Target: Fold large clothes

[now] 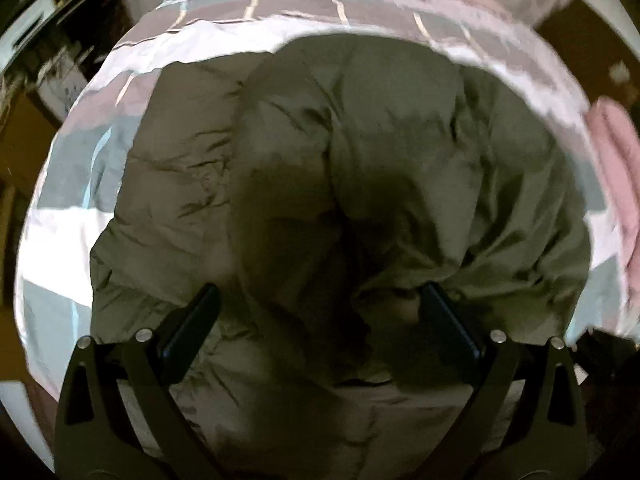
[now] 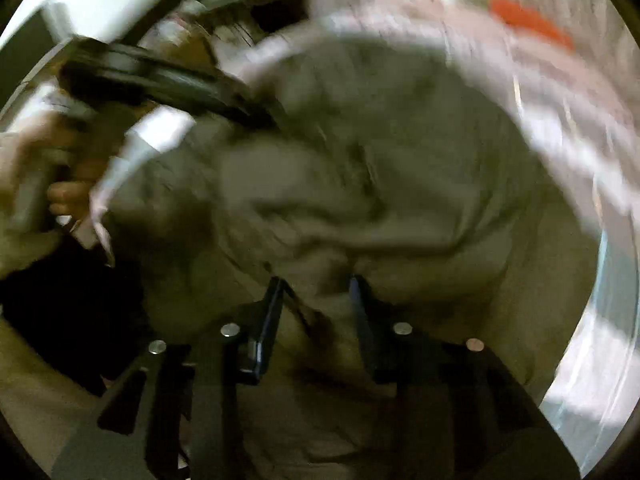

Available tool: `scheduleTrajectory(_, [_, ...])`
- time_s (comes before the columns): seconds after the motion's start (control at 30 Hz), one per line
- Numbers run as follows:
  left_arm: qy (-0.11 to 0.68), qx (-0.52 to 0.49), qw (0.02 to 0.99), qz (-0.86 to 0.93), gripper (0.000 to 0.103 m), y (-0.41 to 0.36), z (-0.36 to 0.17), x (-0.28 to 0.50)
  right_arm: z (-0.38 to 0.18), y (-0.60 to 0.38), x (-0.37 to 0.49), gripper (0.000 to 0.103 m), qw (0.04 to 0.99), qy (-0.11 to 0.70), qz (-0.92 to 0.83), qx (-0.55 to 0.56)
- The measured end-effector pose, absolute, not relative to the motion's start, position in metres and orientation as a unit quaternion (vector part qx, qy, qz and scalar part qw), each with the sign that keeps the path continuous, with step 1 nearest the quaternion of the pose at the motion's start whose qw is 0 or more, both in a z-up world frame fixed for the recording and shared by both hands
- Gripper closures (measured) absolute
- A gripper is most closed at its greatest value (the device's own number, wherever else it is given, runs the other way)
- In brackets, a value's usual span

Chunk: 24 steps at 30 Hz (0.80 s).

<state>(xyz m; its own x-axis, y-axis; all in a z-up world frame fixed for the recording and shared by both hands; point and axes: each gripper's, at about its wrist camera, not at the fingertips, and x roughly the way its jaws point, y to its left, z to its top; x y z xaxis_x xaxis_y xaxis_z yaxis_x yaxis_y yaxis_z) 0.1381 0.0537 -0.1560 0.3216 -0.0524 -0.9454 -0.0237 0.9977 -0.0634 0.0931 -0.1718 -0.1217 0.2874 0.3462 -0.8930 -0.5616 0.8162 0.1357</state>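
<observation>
olive jacket on bedspread: mid-fold. left gripper spread above it; right gripper pinching a fold; next, carry across.

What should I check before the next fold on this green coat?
1. Left gripper free of cloth: ok, fingers wide apart above the coat, nothing between them.
2. Right gripper has a hold: cannot tell, a bunch of cloth sits between its narrowed fingers but the picture is blurred.
3. Coat lies wholly on the bedsheet: cannot tell, its near edge is hidden behind the gripper.
4. Coat flat enough to fold: not ok, it is puffy and humped, with deep creases.
5. Pink cloth apart from the coat: ok, sheet shows between them.
6. Views sharp: not ok, the right wrist view is smeared by motion.
</observation>
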Motion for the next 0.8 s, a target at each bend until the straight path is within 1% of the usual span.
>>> scheduleTrajectory(0.1, [0.593, -0.022, 0.805, -0.003, 0.002, 0.046, -0.171, 0.148, -0.145, -0.170, 0.123, 0.068, 0.817, 0.525, 0.213, -0.103])
scheduleTrajectory(0.27, [0.575, -0.002, 0.818, 0.023, 0.002, 0.042, -0.189, 0.181, -0.152, -0.161, 0.177, 0.068, 0.844, 0.511, 0.154, -0.054])
scheduleTrajectory(0.4, [0.562, -0.060, 0.823, 0.045, 0.002, 0.057, -0.193, 0.204, -0.160, -0.139, 0.198, 0.067, 0.859, 0.490, 0.132, -0.067])
scheduleTrajectory(0.53, [0.577, -0.092, 0.810, 0.055, 0.002, 0.065, -0.193, 0.203, -0.161, -0.124, 0.195, 0.064, 0.853, 0.500, 0.124, -0.076])
scheduleTrajectory(0.6, [0.575, -0.091, 0.811, 0.055, 0.002, 0.066, -0.187, 0.199, -0.150, -0.124, 0.193, 0.060, 0.844, 0.516, 0.136, -0.063])
scheduleTrajectory(0.7, [0.555, -0.072, 0.826, 0.059, 0.002, 0.069, -0.171, 0.191, -0.125, -0.150, 0.171, 0.043, 0.856, 0.494, 0.148, -0.048])
scheduleTrajectory(0.73, [0.547, -0.068, 0.832, 0.061, 0.002, 0.070, -0.166, 0.188, -0.120, -0.168, 0.162, 0.034, 0.862, 0.483, 0.149, -0.044])
scheduleTrajectory(0.77, [0.542, -0.066, 0.835, 0.061, 0.002, 0.069, -0.161, 0.184, -0.111, -0.178, 0.148, 0.029, 0.871, 0.466, 0.154, -0.036])
scheduleTrajectory(0.8, [0.540, -0.063, 0.837, 0.061, 0.002, 0.068, -0.158, 0.183, -0.107, -0.185, 0.144, 0.027, 0.877, 0.454, 0.158, -0.027])
